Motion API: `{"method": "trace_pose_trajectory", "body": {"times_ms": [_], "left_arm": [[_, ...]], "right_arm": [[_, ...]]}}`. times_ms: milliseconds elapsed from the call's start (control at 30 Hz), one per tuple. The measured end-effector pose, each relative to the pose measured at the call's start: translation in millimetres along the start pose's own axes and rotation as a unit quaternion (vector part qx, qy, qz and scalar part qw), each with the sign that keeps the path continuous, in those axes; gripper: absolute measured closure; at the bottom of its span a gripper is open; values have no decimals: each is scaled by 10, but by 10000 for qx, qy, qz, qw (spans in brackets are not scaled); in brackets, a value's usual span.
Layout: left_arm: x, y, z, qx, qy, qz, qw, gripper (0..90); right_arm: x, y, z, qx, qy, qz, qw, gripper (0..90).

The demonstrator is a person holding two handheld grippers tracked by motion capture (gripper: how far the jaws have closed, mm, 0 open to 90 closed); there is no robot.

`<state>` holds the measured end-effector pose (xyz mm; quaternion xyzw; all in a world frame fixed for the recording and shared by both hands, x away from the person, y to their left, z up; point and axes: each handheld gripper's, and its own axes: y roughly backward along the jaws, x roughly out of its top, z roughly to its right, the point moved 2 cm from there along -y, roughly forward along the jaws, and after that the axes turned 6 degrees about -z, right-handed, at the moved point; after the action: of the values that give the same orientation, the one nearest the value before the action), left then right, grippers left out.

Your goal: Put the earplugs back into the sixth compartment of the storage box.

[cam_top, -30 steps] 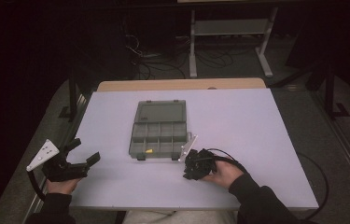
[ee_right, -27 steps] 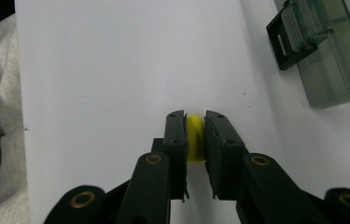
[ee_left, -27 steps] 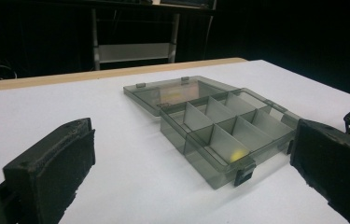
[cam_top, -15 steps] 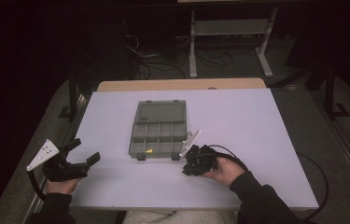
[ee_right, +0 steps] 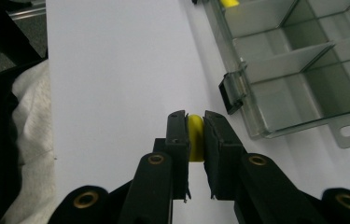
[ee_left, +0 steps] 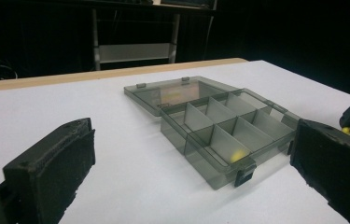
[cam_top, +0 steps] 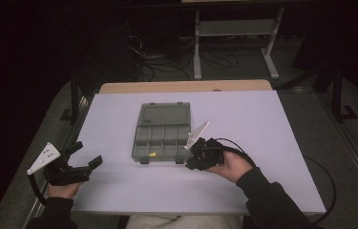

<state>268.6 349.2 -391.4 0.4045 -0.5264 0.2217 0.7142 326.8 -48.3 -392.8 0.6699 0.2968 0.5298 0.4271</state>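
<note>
Right gripper [ee_right: 196, 135] has risen slightly since the earlier frame, jaws clamped on a yellow piece [ee_right: 195, 138] just beside the open compartment box [cam_top: 162, 131] (near right corner). Left gripper [cam_top: 83, 155] rests gaping, empty.

Bare table [cam_top: 262, 124] lies all round the open compartment box [cam_top: 162, 131], whose dividers and raised latches obstruct low passes.

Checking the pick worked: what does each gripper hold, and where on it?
The right gripper pinches a small yellow piece across its two sides. The left gripper stands open, holding nothing.
</note>
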Motion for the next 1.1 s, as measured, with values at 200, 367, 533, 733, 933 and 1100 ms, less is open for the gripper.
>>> {"method": "trace_pose_trajectory", "body": {"times_ms": [200,367,533,733,933,1100], "left_arm": [[1,-3,2,1,8,9,10000,0],[-2,-8,1,-8,7,-16,10000,0],[-1,-8,0,-17,13,-6,10000,0],[0,-4,-2,-14,12,3,10000,0],[-1,0,-6,-20,18,8,10000,0],[-1,4,-9,-25,20,15,10000,0]], "right_arm": [[114,111,37,-74,29,-51,10000,789],[231,164,61,-53,63,15,10000,789],[337,176,96,-58,105,0,9999,790],[446,166,136,-54,140,-24,9999,790],[535,174,186,-71,152,-60,9998,791],[604,171,247,-96,132,-74,9998,791]]}}
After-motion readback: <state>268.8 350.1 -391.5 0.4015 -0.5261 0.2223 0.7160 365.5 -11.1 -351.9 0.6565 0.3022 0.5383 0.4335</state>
